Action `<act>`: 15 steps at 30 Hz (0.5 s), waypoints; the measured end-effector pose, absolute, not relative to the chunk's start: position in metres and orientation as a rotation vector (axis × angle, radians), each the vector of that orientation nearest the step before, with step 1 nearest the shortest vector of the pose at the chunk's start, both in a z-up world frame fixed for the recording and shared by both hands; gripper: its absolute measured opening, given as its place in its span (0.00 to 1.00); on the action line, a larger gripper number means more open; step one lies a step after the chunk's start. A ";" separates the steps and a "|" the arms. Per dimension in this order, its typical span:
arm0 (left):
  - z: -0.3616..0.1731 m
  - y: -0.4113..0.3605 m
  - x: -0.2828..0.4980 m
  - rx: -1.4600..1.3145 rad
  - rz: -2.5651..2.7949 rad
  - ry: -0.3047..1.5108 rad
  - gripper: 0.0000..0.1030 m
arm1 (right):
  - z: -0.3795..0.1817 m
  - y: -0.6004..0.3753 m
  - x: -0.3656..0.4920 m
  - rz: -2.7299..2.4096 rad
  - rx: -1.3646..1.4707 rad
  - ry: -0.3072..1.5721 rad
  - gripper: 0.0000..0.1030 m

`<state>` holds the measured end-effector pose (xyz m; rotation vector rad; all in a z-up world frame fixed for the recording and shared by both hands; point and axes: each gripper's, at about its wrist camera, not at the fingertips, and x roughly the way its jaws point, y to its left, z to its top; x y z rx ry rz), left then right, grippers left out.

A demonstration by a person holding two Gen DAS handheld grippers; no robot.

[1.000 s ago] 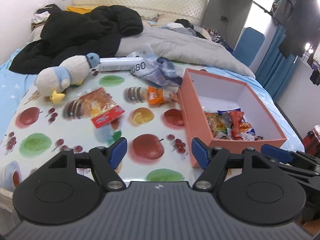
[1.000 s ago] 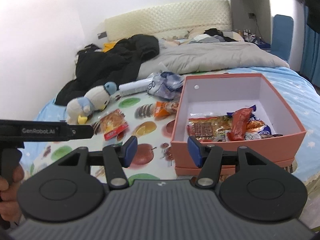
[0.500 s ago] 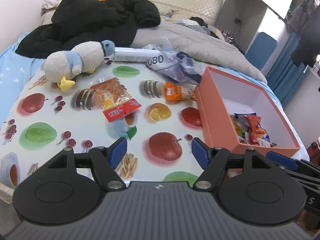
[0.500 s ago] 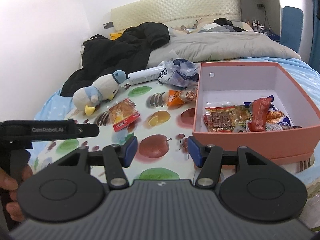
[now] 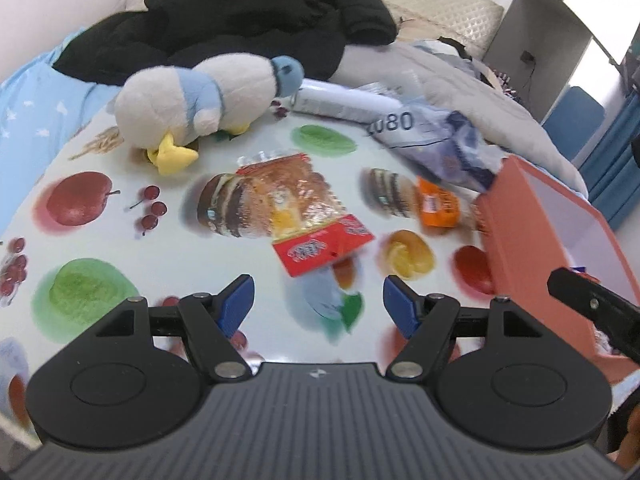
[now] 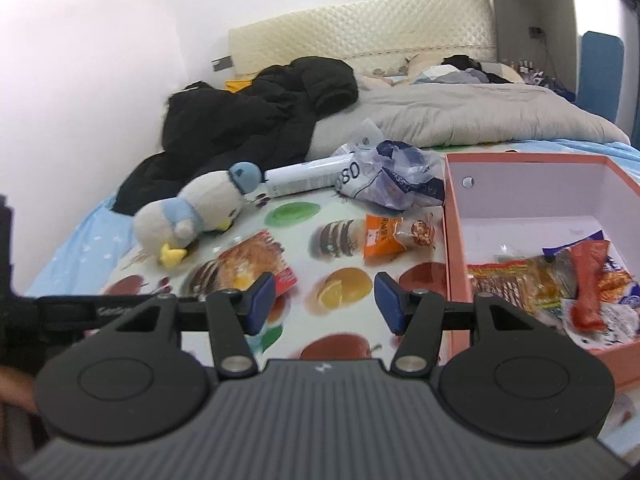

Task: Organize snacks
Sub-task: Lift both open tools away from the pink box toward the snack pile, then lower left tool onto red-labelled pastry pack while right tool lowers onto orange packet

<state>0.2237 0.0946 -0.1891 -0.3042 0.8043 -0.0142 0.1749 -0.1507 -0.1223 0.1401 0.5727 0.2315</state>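
A clear bread packet with a red end (image 5: 298, 210) lies on the fruit-print cloth, just beyond my open, empty left gripper (image 5: 319, 306); it also shows in the right wrist view (image 6: 256, 258). An orange snack packet (image 5: 436, 202) (image 6: 384, 234) lies next to the pink box's left wall. The pink box (image 6: 454, 240) (image 5: 532, 240) stands at the right and holds several snack packets (image 6: 560, 284). My right gripper (image 6: 325, 298) is open and empty, above the cloth left of the box.
A plush penguin (image 5: 204, 100) (image 6: 200, 210) lies at the back left. A white tube (image 6: 304, 180) and a crumpled plastic bag (image 6: 396, 180) lie behind the snacks. A black jacket (image 6: 256, 120) and grey duvet (image 6: 460, 120) cover the bed beyond.
My left gripper has moved forward and down toward the bread packet, which now looks much larger. My right gripper has moved left and slightly forward. Both stay open.
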 end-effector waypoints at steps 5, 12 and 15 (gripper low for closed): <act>-0.220 0.114 0.262 -0.313 -0.004 0.833 0.73 | -0.158 -0.139 0.216 0.149 0.190 0.572 0.55; -0.237 0.121 0.318 -0.339 0.010 0.846 0.85 | -0.196 -0.130 0.265 0.072 0.279 0.624 0.56; -0.242 0.116 0.345 -0.311 0.044 0.865 0.86 | -0.206 -0.129 0.289 0.082 0.300 0.650 0.66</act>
